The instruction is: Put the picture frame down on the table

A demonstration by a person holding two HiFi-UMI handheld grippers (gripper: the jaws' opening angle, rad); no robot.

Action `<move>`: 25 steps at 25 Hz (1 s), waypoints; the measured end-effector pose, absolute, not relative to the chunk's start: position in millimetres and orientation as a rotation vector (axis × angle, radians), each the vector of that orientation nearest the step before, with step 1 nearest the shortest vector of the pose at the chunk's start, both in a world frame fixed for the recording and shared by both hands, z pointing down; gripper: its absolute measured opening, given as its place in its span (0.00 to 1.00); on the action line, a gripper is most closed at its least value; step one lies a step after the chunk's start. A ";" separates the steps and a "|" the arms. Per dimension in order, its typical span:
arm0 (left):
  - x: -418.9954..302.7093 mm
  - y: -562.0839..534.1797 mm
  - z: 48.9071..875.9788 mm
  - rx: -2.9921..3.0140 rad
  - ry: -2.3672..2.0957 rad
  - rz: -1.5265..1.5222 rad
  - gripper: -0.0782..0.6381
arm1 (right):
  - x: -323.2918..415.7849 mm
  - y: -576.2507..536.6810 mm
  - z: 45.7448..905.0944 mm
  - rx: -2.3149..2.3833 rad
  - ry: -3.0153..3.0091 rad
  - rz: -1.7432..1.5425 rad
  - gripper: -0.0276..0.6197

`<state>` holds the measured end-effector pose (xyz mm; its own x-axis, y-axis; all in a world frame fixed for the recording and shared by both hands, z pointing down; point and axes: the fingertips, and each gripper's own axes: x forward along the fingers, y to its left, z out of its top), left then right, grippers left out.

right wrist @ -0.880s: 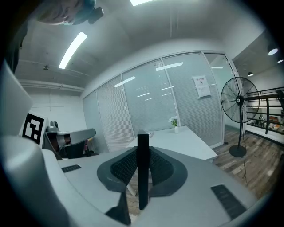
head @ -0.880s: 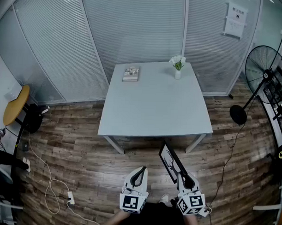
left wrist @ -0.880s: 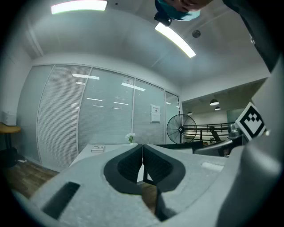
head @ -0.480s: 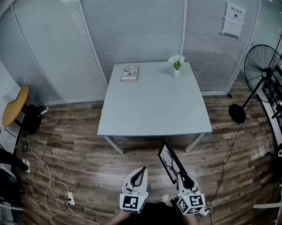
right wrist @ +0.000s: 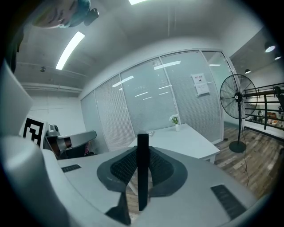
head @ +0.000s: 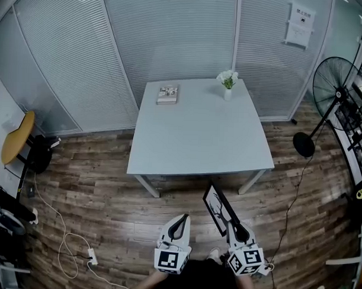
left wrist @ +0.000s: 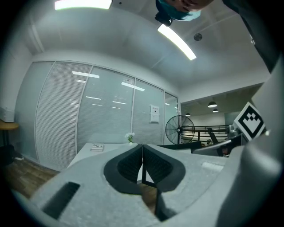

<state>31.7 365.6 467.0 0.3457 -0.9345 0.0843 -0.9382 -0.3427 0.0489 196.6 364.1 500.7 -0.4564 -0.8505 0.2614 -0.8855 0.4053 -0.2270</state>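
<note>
My right gripper [head: 232,222] is shut on the black picture frame [head: 217,207], which stands on edge above the wooden floor in front of the white table [head: 199,141]. In the right gripper view the frame [right wrist: 142,170] shows edge-on as a dark upright bar between the pads of my right gripper [right wrist: 142,166]. My left gripper [head: 179,221] hangs beside it on the left, shut with nothing in it; in the left gripper view my left gripper [left wrist: 142,163] has its pads touching.
On the table's far side lie a small book [head: 168,93] and a white vase of flowers [head: 228,83]. A standing fan [head: 334,93] is at the right, a yellow stool [head: 18,135] at the left, cables [head: 65,237] on the floor. Glass walls with blinds stand behind.
</note>
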 end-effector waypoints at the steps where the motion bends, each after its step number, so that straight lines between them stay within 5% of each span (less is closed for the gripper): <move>1: 27.1 365.3 467.4 2.505 -1.745 0.060 0.13 | 192.5 364.2 501.8 1.580 -2.542 0.512 0.16; 25: -39.0 353.3 499.2 2.461 -1.643 0.064 0.13 | 119.9 354.9 520.3 1.589 -2.514 0.547 0.16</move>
<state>-39.0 353.3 499.2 0.3881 -0.9115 0.1360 -0.9194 -0.3725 0.1266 119.9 354.9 520.3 -0.4430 -0.8494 0.2869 -0.8918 0.3848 -0.2378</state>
